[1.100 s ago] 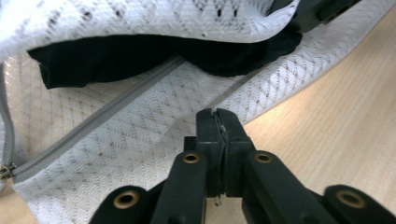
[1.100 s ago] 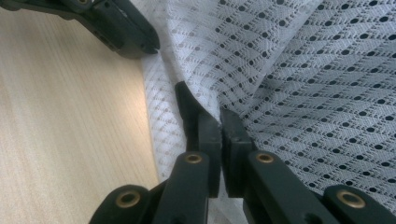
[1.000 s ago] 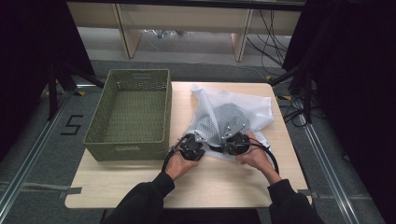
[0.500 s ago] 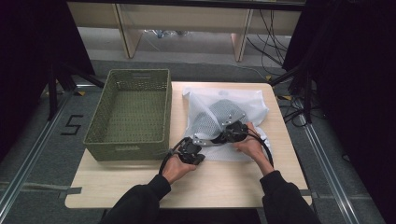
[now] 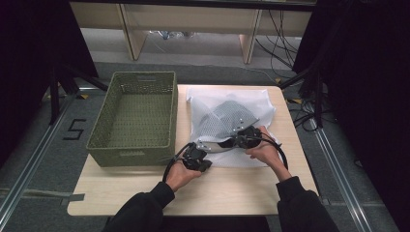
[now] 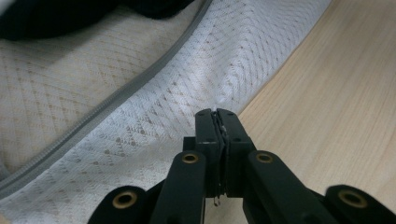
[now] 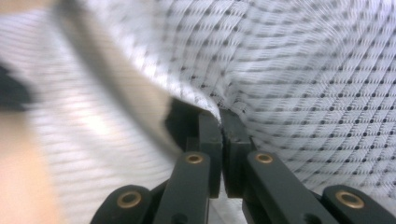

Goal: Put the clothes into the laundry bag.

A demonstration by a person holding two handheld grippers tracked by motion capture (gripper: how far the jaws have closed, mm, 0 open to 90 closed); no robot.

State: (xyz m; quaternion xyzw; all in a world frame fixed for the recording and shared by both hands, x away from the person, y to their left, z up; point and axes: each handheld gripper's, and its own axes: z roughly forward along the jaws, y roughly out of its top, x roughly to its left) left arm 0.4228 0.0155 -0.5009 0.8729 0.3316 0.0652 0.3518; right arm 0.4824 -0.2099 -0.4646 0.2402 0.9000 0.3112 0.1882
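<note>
**Mesh bag lifted open at its near edge, both tools clamped on it**

I take the green basket point(image 5: 133, 116) as my landmark. The white mesh bag point(image 5: 241, 104) lies on the desk point(image 5: 232, 193) just to the right of it, its far part flat and its near part raised into a hump.

A second ago the bag looked puffed and crumpled, with my two tools side by side at its near edge. Now the far part has settled flatter, and my right tool point(image 5: 245, 137) has drifted up and away from the basket, carrying a fold of the upper layer with it. My left tool point(image 5: 202, 153) has stayed low, close to the basket's near right corner.

Left tool point(image 6: 217, 114): clenched on the white mesh at the bag's border, just beside the grey zipper point(image 6: 93, 114). Right tool point(image 7: 218, 116): clenched on a pinch of mesh that drapes over it; that view is blurred.

I judge the two layers are being pulled apart to open the mouth. The grip on such thin fabric could slip if I pull harder.
</note>
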